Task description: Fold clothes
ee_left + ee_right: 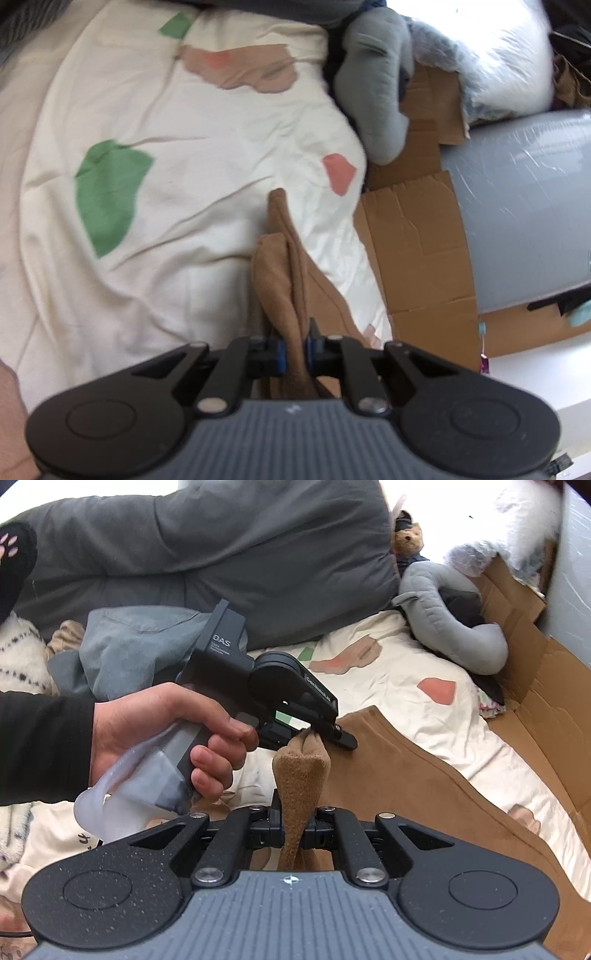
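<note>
The brown garment [424, 794] is some fuzzy fleece-looking thing, lying spread over the bed's patterned duvet [399, 672] in the lower right of the right wrist view, with one end bunched up and lifted toward the cameras. Both grippers have it. The right gripper [291, 829] is clamped on a gathered neck of the fabric at bottom centre of its own frame, and the cloth balloons out just above the jaws. The left gripper [325, 734] is in the middle of that same frame, held by the person's hand [166, 734] in a black sleeve, and it's pinching the top of that same bunch. In the left wrist view the left gripper [293, 350] has its blue pads closed on a fold of brown cloth, with the rest trailing up the frame over the duvet

So I'd call this the start of a fold: two grips very close together on one edge, nothing folded yet. Next move probably means pulling the two grips apart to stretch that edge flat, then lifting so the garment hangs or lies smooth before folding over. Watch for the far end dragging

Around it: a grey plush elephant [443, 602] upper right, a small teddy bear [406, 539] above it, flattened cardboard [535, 672] along the right edge, a grey pillow [203, 542] across the top, a blue-grey garment [129, 642] piled at left
</note>
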A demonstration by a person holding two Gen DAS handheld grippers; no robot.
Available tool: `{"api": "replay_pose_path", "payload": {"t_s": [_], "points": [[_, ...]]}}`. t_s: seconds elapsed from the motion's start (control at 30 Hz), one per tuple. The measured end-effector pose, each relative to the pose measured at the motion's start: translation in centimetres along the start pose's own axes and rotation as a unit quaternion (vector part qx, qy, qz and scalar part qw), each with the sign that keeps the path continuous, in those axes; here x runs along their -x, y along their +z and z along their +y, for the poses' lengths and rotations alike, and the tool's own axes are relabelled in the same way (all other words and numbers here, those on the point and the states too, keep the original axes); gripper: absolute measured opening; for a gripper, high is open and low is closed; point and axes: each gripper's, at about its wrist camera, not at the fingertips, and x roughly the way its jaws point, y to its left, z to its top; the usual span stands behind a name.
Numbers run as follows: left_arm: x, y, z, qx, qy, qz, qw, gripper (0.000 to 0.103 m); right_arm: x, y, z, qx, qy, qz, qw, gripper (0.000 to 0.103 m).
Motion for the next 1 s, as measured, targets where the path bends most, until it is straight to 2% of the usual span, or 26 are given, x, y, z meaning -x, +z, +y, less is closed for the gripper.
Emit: {"api": "replay_pose_path", "payload": {"t_s": [0.23, 0.4, 0.73, 1.0], "points": [[0.0, -1.2, -4.4, -0.018, -0.004, -0.016, 0.9997, 0.01, 3.1, -1.6, -2.2, -0.051, 0.002, -0.03, 0.998, 0.004], [-0.3, -2.3, -7.9, -0.03, -0.004, -0.023, 0.9993, 0.01, 5.5, -2.7, -3.2, -0.057, 0.001, -0.052, 0.997, 0.004], [-2.4, -4.8, -13.6, -0.075, 0.01, -0.019, 0.9969, 0.01, 9.3, -5.3, -7.5, -0.106, 0.0, -0.079, 0.991, 0.004], [-4.8, -7.0, -15.5, -0.087, 0.002, -0.016, 0.9961, 0.01, 10.1, -7.6, -10.2, -0.148, -0.004, -0.082, 0.986, 0.004]]}}
